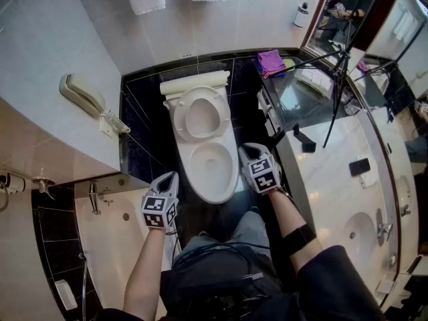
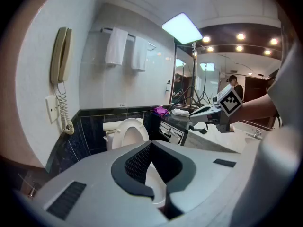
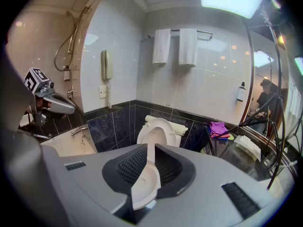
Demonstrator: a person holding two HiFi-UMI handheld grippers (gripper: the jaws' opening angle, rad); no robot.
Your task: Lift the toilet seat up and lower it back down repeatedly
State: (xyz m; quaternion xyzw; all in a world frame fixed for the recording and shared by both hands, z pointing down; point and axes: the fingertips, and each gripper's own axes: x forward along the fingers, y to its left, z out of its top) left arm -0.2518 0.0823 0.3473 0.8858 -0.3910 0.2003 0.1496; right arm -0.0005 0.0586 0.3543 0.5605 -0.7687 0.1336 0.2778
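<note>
Dark glossy floor tiles point(image 1: 144, 132) surround the white ceramic toilet bowl point(image 1: 200, 186); its white oval toilet seat point(image 1: 179, 116) stands raised against the cistern; the left gripper point(image 1: 170, 178) hovers left of the bowl, the right gripper point(image 1: 249, 151) just beside its right rim; both jaws stand narrowly apart, gripping nothing.

Head view looks steeply down; both gripper views look forward from low, sharing the toilet point(image 1: 200, 179).
</note>
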